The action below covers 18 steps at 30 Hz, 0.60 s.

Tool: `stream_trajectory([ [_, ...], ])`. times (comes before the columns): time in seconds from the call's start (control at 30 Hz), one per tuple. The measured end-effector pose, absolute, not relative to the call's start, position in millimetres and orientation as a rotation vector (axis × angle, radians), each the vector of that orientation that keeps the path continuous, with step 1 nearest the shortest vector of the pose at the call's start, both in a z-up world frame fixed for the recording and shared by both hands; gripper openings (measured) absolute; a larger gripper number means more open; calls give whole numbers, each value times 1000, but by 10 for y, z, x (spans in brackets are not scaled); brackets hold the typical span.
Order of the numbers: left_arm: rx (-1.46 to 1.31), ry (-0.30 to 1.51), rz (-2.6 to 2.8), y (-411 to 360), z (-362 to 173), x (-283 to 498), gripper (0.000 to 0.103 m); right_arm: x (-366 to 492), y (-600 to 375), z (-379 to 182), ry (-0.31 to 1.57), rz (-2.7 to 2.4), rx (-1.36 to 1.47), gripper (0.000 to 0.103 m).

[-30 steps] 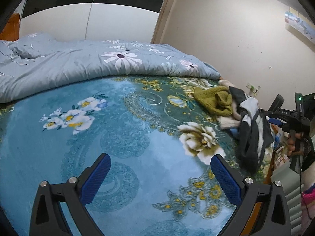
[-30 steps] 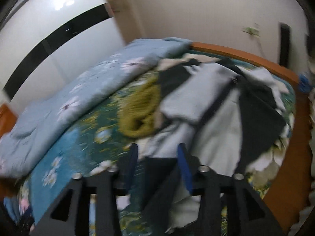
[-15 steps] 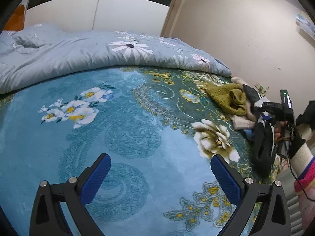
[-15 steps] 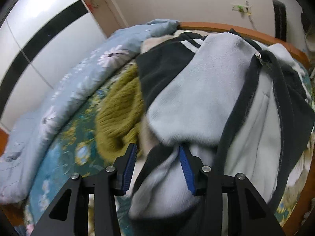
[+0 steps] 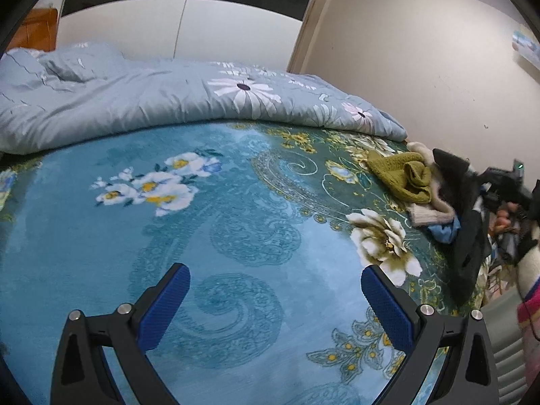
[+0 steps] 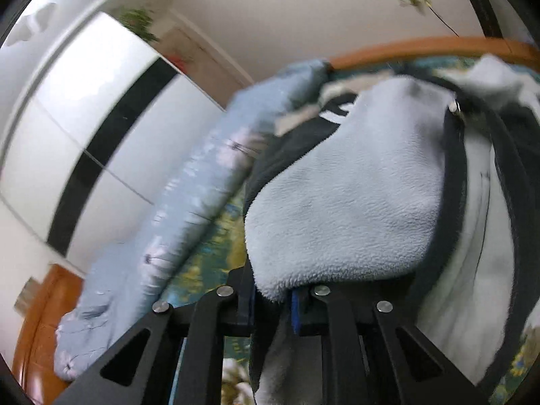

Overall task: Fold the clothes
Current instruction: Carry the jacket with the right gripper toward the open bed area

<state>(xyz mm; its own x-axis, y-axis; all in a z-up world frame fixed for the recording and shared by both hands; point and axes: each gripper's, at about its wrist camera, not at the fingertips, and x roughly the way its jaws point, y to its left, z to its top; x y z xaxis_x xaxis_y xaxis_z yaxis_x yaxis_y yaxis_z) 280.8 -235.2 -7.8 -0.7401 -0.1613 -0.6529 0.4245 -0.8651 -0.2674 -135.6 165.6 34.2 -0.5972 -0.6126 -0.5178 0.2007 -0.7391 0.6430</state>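
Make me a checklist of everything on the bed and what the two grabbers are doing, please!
Surface: blanket, teal with flowers, mostly bare.
Job's things: clothes pile at the bed's right edge; fleece, pale blue with dark trim; green knit.
Clutter: quilt bunched along the far side.
Grippers: left gripper open over bare blanket, holding nothing; right gripper closing, fleece between its jaws.
Cables: thin dark cord by the sleeve.
Surroundings: wardrobe, white with a black band; wall.
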Motion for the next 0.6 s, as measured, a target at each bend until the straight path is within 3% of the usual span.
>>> stream_trajectory([
  [0.23, 838, 523, -2600, -2388, 129, 3228, 103, -770, 1375, 1077, -677, -2227, 898, 16],
  [0.4, 760, 512, -2576, -2514, 268, 3641, 103, -180, 491, 1567, -464, -2076, 832, 16],
  [0.6, 672, 501, -2492, -2779, 362, 4284, 103, 582, -823, 1563, -310, -1810, 898, 16],
])
